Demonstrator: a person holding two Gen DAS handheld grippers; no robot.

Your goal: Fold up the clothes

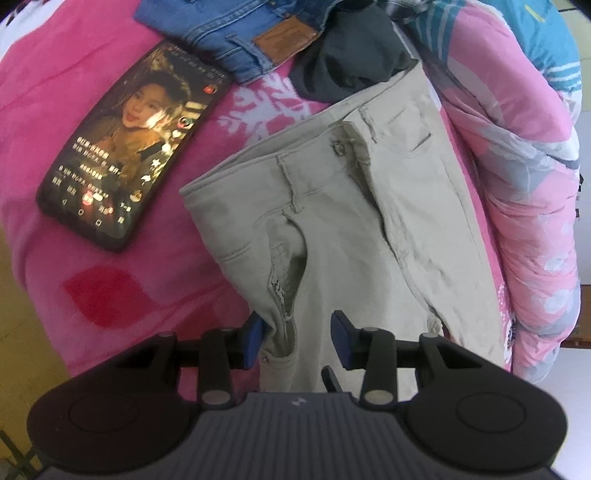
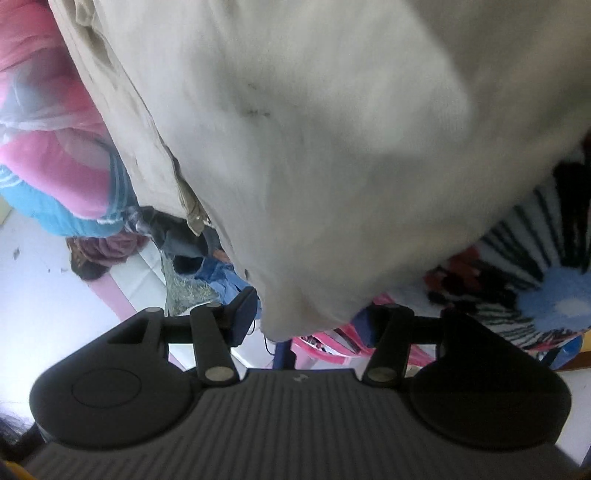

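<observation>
I'm mid-fold: beige trousers (image 1: 332, 221) lie waist-up on pink bedding (image 1: 110, 277). L gripper (image 1: 299, 339) spread, cloth between pads, no pinch. R gripper (image 2: 306, 321) spread under hanging leg end. Jeans (image 1: 229, 40) look folded.

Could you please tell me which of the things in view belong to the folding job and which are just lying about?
For the job:
beige trousers, between the left gripper pads
right gripper, beige cloth between its pads
blue jeans
dark garment

Lying about:
phone, screen lit
pink blanket
rolled quilt
</observation>
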